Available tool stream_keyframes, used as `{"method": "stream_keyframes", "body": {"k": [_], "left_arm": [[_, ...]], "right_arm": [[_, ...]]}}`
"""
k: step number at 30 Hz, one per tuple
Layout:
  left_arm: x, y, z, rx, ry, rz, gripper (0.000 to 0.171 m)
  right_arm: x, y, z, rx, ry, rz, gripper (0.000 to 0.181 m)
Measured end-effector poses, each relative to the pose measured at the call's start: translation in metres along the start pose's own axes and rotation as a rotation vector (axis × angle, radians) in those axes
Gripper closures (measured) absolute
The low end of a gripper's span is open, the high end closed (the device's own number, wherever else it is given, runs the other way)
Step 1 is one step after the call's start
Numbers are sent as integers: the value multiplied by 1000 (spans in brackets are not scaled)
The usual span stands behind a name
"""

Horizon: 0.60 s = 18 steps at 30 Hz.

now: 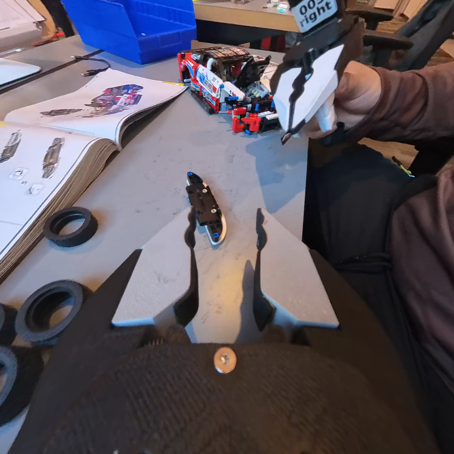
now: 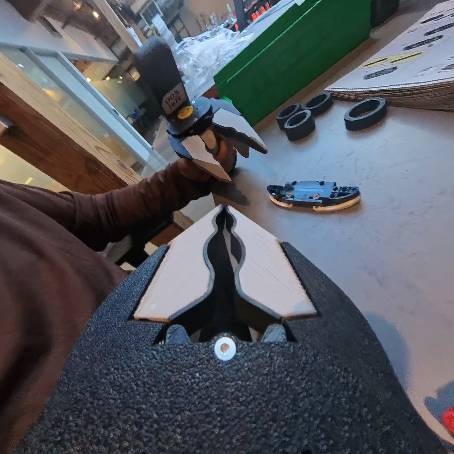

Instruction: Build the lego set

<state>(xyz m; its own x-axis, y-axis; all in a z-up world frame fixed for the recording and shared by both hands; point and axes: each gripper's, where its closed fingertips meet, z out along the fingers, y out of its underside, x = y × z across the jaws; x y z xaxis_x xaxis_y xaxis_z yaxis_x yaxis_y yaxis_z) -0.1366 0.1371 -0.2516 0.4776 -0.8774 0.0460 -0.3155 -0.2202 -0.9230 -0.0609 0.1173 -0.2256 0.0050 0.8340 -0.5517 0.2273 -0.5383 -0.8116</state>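
A small black and white lego sub-assembly (image 1: 205, 206) with blue pins lies flat on the grey table (image 1: 159, 152). My left gripper (image 1: 224, 212) is open and empty, low over the table, with its left fingertip right at the piece. A partly built red, white and black lego car (image 1: 226, 83) stands farther back. My right gripper (image 1: 287, 137) is shut and empty, held above the table's right edge near the car. In the right wrist view my right gripper (image 2: 224, 207) is shut; the sub-assembly (image 2: 314, 194) lies beyond it, to the right, and the left gripper (image 2: 247, 165) is open.
An open instruction book (image 1: 61, 137) lies at the left. Several black tyres (image 1: 71, 226) sit beside it, also in the right wrist view (image 2: 298, 124). A blue bin (image 1: 132, 27) and a cable (image 1: 93, 71) are at the back. A green bin (image 2: 282, 61) stands beyond the tyres. The left gripper's tips are roughly 9 cm from the right gripper's.
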Motion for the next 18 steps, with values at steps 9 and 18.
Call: {"method": "stream_keyframes", "body": {"k": [9,18], "left_arm": [[13,-29,23,122,120,-129,139],[63,-45,38,32,120,-245,147]], "right_arm": [[4,7,-13,-124,55,-89,181],[-13,13,-22,-345,66,-216,181]]}}
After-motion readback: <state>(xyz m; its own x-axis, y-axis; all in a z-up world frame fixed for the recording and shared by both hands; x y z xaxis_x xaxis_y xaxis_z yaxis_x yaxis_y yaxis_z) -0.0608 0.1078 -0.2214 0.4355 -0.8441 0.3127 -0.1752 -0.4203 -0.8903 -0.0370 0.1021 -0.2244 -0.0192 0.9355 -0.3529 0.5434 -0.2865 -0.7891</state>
